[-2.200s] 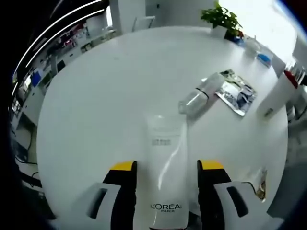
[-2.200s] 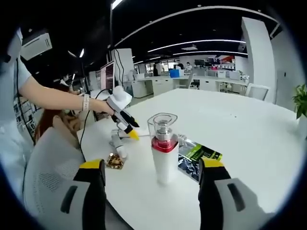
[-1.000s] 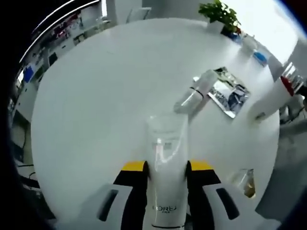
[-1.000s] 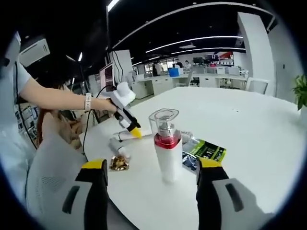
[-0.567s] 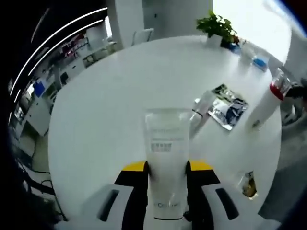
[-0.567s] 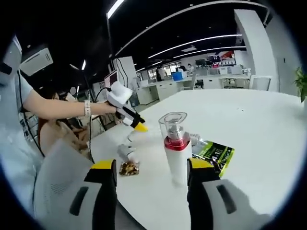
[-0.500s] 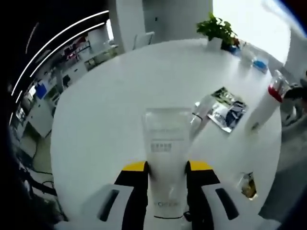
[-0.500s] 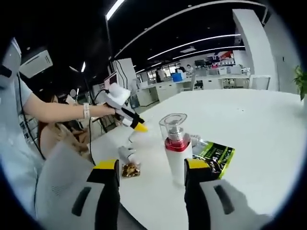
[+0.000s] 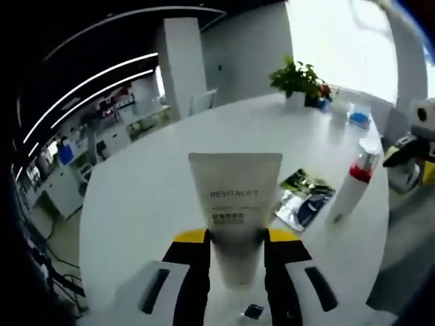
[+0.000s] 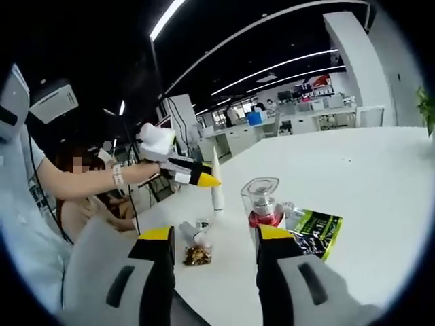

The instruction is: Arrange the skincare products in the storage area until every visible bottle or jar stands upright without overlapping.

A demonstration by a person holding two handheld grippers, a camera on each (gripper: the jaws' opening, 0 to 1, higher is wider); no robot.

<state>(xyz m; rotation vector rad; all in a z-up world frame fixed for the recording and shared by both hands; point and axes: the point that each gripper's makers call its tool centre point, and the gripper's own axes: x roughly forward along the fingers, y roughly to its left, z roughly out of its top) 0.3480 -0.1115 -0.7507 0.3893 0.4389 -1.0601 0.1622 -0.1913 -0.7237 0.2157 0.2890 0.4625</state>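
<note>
In the left gripper view, the left gripper (image 9: pixel 234 238) has its yellow-tipped jaws closed on a white squeeze tube (image 9: pixel 234 204) printed "REVITALIFT" with a barcode below, its flat crimped end pointing up at the frame centre, over the round white worktop (image 9: pixel 149 197). At the right stands a white pump bottle (image 9: pixel 350 190) with a red collar and clear cap, just beside a green sachet (image 9: pixel 302 204). In the right gripper view, the right gripper (image 10: pixel 214 241) has its jaws apart, holding nothing, low in the frame; the pump bottle is just above its right jaw.

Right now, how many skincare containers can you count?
3: a white Revitalift tube in the left gripper, a white pump bottle with a red band standing ahead of the right gripper, and a small clear bottle lying behind it. Others may be hidden.
</note>
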